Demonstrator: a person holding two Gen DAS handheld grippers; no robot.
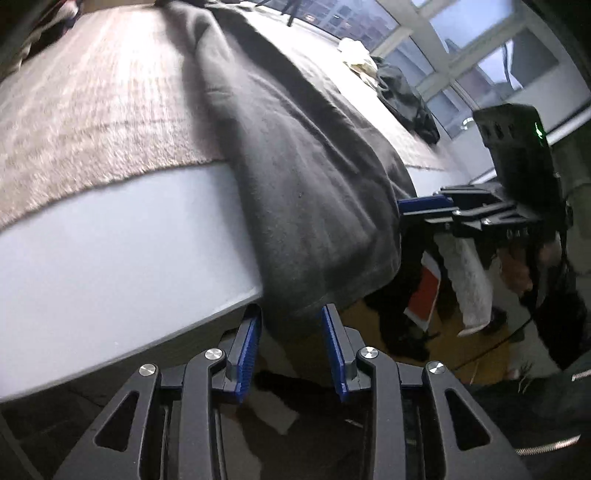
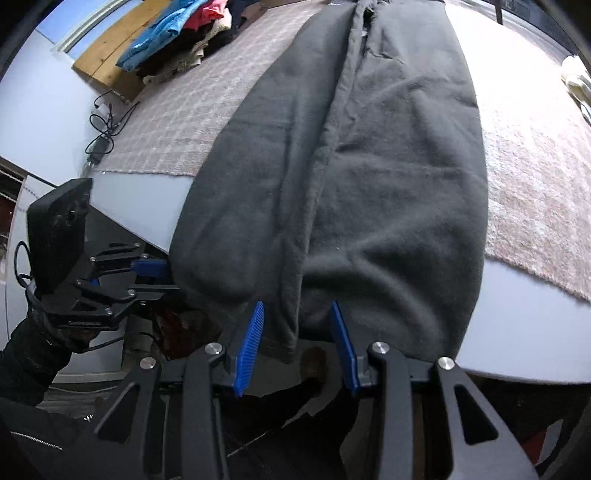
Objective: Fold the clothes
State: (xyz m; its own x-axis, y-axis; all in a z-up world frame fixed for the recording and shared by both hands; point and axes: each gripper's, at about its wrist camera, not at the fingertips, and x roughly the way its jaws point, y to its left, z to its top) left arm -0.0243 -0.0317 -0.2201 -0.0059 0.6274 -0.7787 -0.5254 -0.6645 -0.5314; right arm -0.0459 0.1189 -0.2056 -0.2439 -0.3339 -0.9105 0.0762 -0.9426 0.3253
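I am judging the folding as barely begun: the dark grey garment (image 2: pixel 354 177) is lying long and flat up the middle of the right wrist frame, over a pale woven blanket (image 2: pixel 535 177) on the white table (image 2: pixel 535 332), and no fold across its length is showing yet. Its two halves are already lying side by side with a seam running between them; the crosswise folds are what I think is left.

At the far left of the right wrist frame, my left gripper (image 2: pixel 155 275) is reaching in at the garment's left lower corner; from here I cannot tell whether it is pinching cloth. In its own view the left gripper's (image 1: pixel 291 314) blue fingers are standing apart, with the hanging hem sitting in the gap between them, unclamped.

At bottom centre of the right wrist frame, my right gripper (image 2: pixel 297 310) is also standing apart, the draped hem dropping between its fingers over the table edge.

In the upper left, a pile of coloured clothes (image 2: pixel 177 33) is waiting, well apart.
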